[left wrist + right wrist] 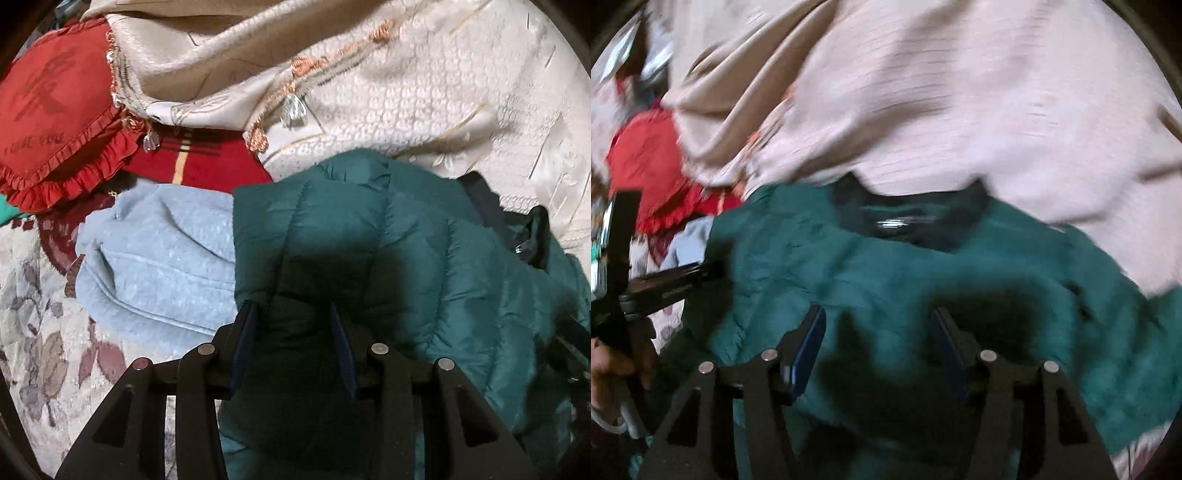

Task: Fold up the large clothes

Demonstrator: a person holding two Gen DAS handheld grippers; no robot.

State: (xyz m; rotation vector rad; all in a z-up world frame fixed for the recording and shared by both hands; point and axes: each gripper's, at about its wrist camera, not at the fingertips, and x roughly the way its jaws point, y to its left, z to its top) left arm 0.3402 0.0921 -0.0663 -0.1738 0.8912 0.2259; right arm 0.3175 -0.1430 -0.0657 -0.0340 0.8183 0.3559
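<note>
The green padded jacket lies on the bed, near side, in front of a cream bedspread and right of a grey garment. The left gripper clamps a fold of the jacket between its pads. The right gripper hangs over the jacket with jaws apart, gripping nothing. A red cushion sits far left.
</note>
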